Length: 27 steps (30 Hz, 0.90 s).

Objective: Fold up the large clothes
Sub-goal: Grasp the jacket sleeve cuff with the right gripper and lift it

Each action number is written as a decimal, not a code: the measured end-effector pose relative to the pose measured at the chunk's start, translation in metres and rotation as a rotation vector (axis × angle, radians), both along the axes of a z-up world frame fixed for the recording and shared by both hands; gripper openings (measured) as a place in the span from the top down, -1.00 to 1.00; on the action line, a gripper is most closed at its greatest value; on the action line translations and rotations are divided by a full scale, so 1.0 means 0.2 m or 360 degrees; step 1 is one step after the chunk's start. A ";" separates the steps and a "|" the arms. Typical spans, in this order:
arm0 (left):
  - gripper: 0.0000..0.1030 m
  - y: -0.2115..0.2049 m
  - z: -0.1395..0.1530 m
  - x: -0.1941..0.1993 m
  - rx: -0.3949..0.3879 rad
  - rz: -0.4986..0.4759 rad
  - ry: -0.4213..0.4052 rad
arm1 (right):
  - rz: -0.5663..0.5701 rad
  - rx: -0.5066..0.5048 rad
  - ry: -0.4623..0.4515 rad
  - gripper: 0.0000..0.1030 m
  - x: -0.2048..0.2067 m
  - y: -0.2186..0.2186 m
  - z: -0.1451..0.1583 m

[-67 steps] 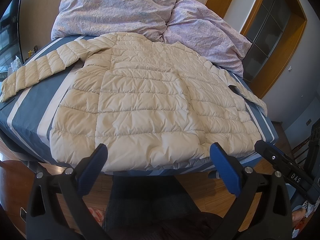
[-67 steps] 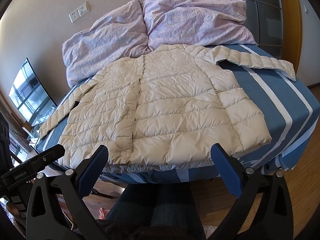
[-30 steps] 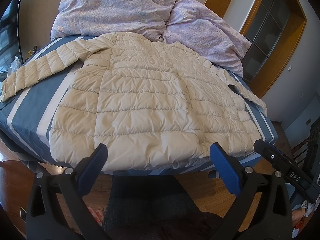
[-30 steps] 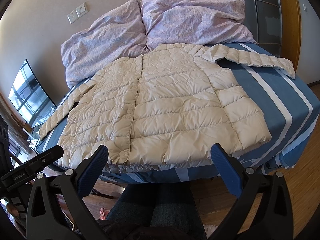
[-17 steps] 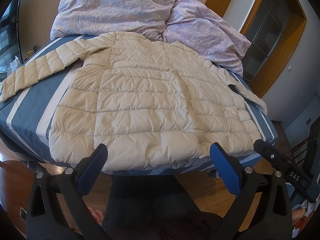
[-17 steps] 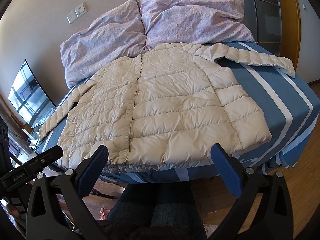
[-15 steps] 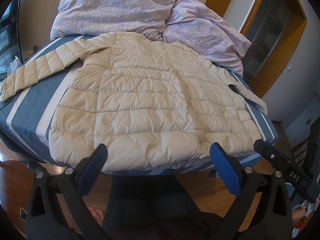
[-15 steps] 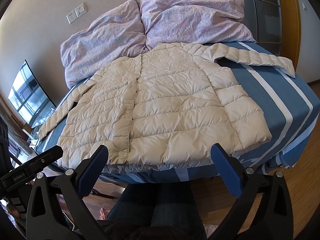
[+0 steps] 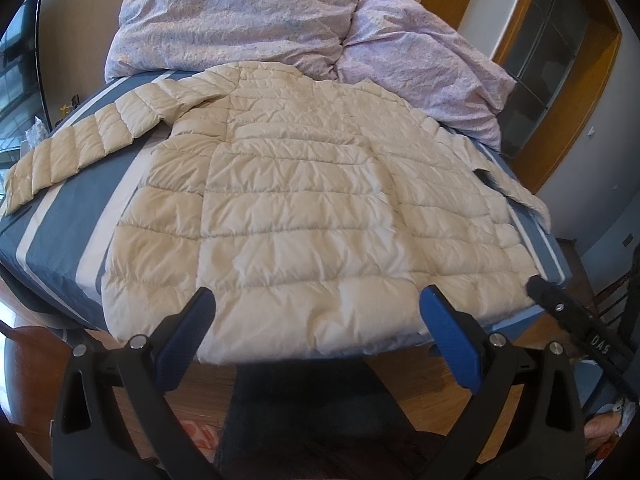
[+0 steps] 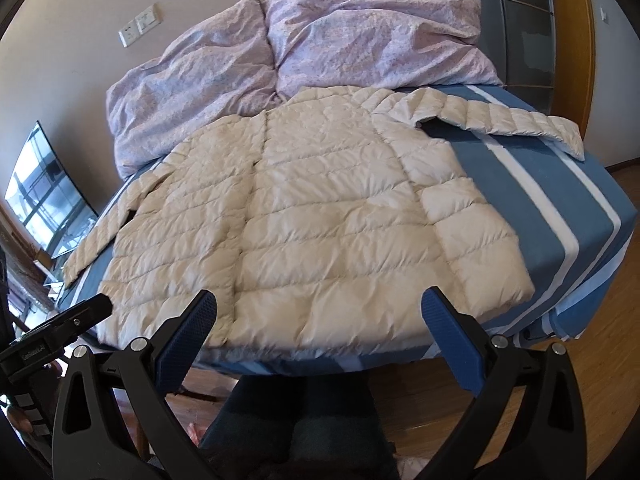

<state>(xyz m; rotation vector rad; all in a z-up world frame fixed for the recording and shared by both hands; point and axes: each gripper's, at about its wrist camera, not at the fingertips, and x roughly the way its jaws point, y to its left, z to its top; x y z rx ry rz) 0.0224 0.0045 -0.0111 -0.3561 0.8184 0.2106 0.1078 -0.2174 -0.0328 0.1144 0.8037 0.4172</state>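
Both tools gape wide and hold nothing: the left tool (image 9: pixel 316 332) and the right tool (image 10: pixel 320 334) hang short of the bed (image 10: pixel 560 216). Ahead of their blue fingertips (image 9: pixel 188 332), the cream puffer jacket (image 9: pixel 304 216) lies spread flat, its hem nearest them, untouched.

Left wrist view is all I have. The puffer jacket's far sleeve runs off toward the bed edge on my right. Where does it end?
Observer: In the right wrist view that sleeve lies stretched out flat across the blue striped sheet, its cuff near the bed's edge.
Operator: Is the right gripper holding anything?
Observer: No. The right gripper is open and empty, short of the jacket's hem.
Operator: Anything on the wall behind the bed?
Observer: A white socket plate, above the lilac duvet.
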 end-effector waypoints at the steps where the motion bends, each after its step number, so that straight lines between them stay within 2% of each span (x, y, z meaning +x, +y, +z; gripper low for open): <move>1: -0.96 0.02 0.00 0.02 0.0012 0.0009 0.0014 | -0.0013 -0.0008 0.0003 -0.97 0.03 -0.01 0.00; 7: -0.96 0.12 -0.01 0.18 0.0121 0.0055 0.0090 | -0.0095 -0.0064 0.0076 -0.97 0.25 -0.06 -0.01; 13: -0.96 0.24 0.03 0.39 0.0324 0.0124 0.0141 | -0.0319 -0.0111 0.0109 -0.97 0.58 -0.24 0.01; 22: -0.96 0.43 -0.04 0.77 0.0538 0.0204 0.0292 | -0.0864 -0.0106 0.0276 -0.96 1.23 -0.80 -0.01; 27: -0.96 0.52 -0.16 0.93 0.0545 0.0213 0.0369 | -0.1128 -0.0099 0.0345 -0.68 1.50 -1.09 -0.06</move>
